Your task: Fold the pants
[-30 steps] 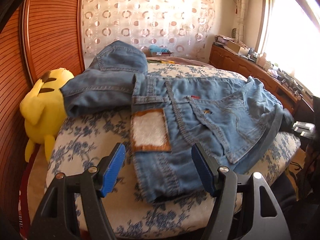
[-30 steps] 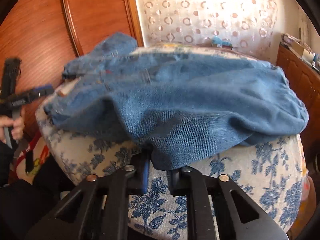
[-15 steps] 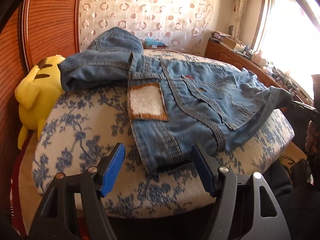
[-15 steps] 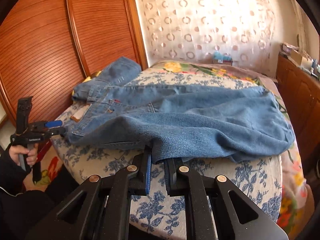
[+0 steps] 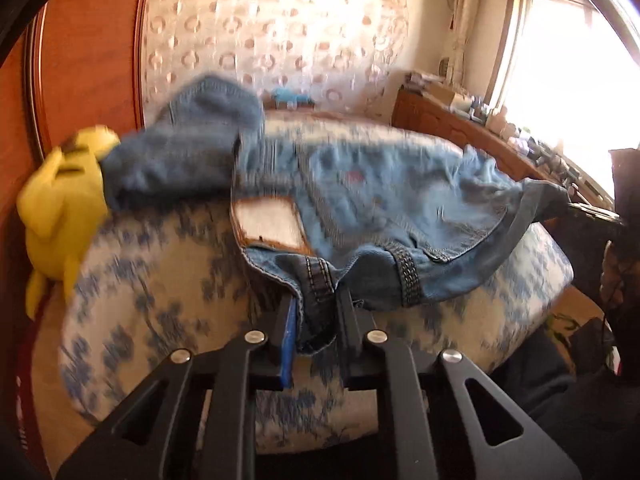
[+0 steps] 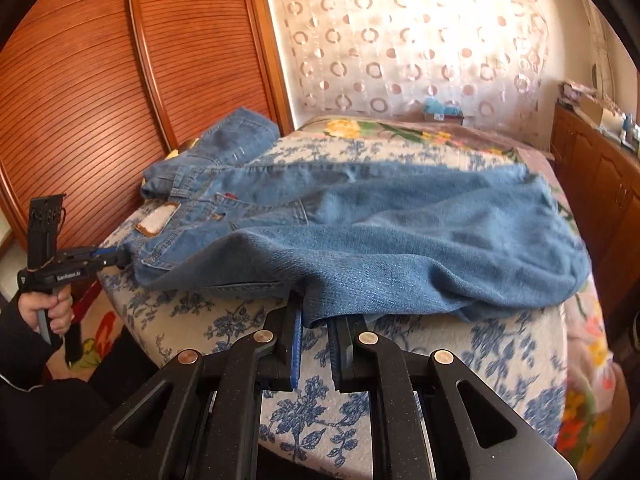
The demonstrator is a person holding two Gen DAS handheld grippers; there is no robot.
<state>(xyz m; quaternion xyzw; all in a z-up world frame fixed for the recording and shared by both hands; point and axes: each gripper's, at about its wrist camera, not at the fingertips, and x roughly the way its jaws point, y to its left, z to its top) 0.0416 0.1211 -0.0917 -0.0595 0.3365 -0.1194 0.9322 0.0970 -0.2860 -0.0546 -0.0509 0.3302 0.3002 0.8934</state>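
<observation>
Blue jeans lie spread across the flower-print bed, with a white and brown waist patch facing up. My left gripper is closing its jaws, and a fold of the waistband edge is pinched between the blue pads. The right wrist view shows this same left gripper at the jeans' waist corner, held by a person's hand. My right gripper is shut on the near edge of the leg fabric, slightly lifted off the bed.
A yellow plush toy leans at the bed's left side against the ribbed wooden wardrobe. A cluttered wooden sideboard runs under the bright window. A patterned curtain hangs behind the bed.
My left gripper, wide open before, has closed onto the waistband edge and bunched it up. The right gripper has lifted a little, still holding the leg fabric.
</observation>
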